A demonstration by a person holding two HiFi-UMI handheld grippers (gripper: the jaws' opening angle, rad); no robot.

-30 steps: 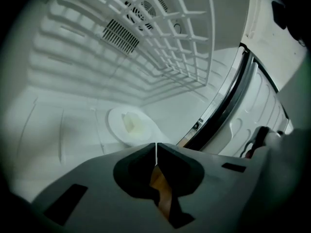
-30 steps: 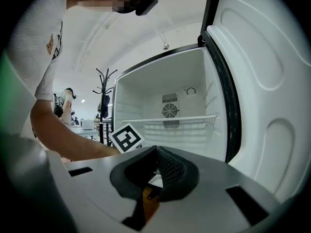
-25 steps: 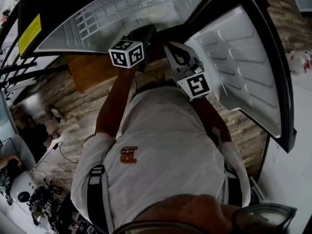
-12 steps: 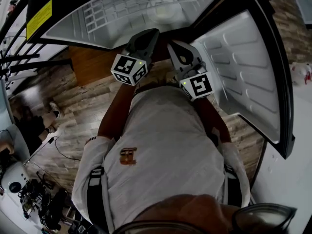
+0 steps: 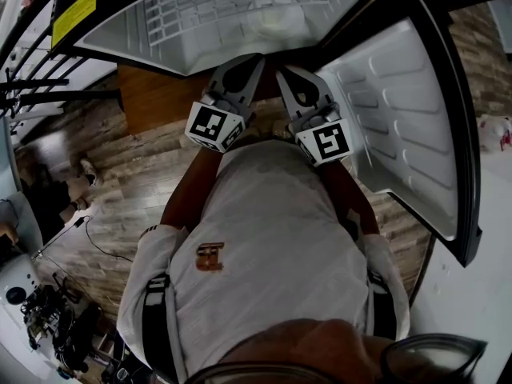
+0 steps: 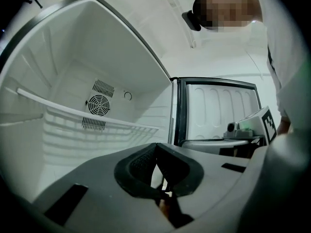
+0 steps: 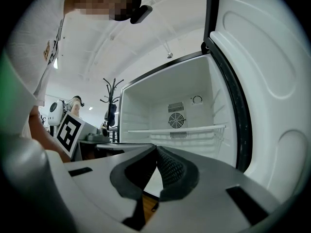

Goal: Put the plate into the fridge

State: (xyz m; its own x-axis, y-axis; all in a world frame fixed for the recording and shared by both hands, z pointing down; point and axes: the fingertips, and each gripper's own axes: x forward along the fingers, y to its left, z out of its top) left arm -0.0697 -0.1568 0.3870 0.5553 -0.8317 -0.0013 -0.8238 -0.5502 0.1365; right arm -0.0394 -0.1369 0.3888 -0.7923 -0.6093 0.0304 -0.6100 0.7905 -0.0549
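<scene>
At the far side stands the open fridge [image 5: 128, 30], its door [image 5: 400, 110] swung out to the right. Inside, on the wire shelf [image 5: 192, 10], lies a pale round shape that looks like the plate [image 5: 276, 18] – faint in the head view. Near the person's chest, the left gripper [image 5: 250, 59] and right gripper [image 5: 285, 72] sit side by side – each empty, jaws pressed together.

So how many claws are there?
2. The left claw is shut and empty, facing the open fridge. The right claw is close beside it on the right, also shut and empty, facing the same fridge. No other claws show.
</scene>
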